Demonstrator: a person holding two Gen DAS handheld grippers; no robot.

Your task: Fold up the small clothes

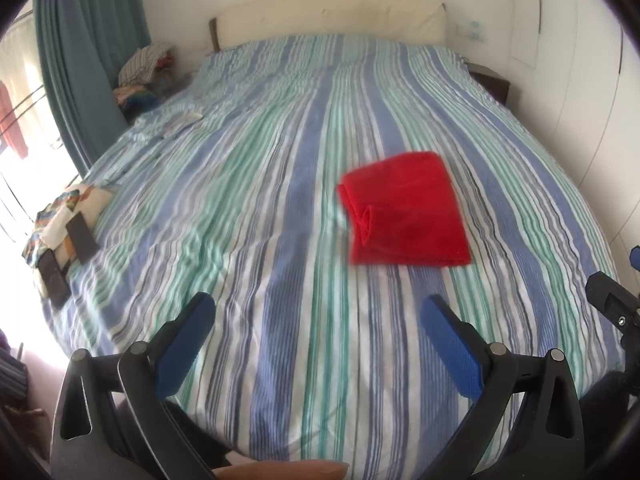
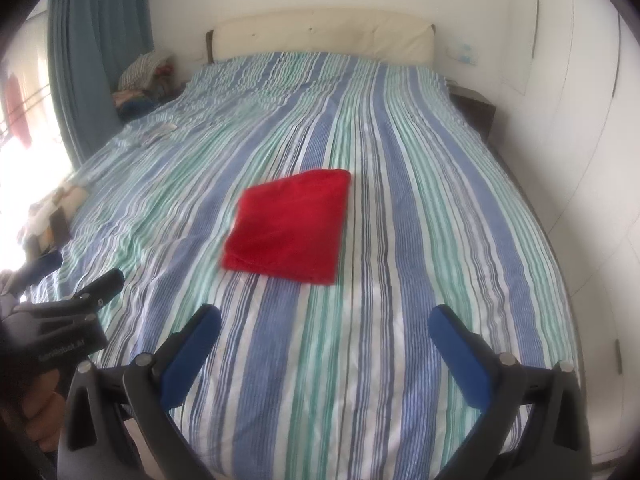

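Red cloth (image 1: 406,210) lies folded into a rough rectangle on the striped bed (image 1: 280,240), mid-bed, nearer the foot than the headboard (image 1: 332,16). One rolled or tucked edge shows on its left side in the left wrist view; the frames are blurred, so the layer count is unclear.

Left gripper (image 1: 320,316) hovers over the bed short of the cloth, jaws wide, holding nothing. Right gripper (image 2: 324,326) does the same: jaws wide, empty, cloth (image 2: 288,226) ahead and slightly left of its centre line. Neither touches the cloth. A hand (image 2: 38,416) shows at the lower left of the right wrist view, gripping the left tool.

Judgement: the fold looks mostly done. What remains is probably one more tidy-up or a final half fold, or else moving on to another garment.

To do it well:
- Come in low and level, one gripper to each near corner.
- Pinch all layers at the edge, not just the top one, or the stack will peel apart.
- Lift only enough to clear the bed, and carry both corners together so the edges line up.
- Watch the rolled left edge; flatten it before closing the fold.
- The bedcover is soft and wrinkled, so avoid pinching it along with the cloth.

Clutter (image 1: 64,232) at the bed's left edge is well apart.
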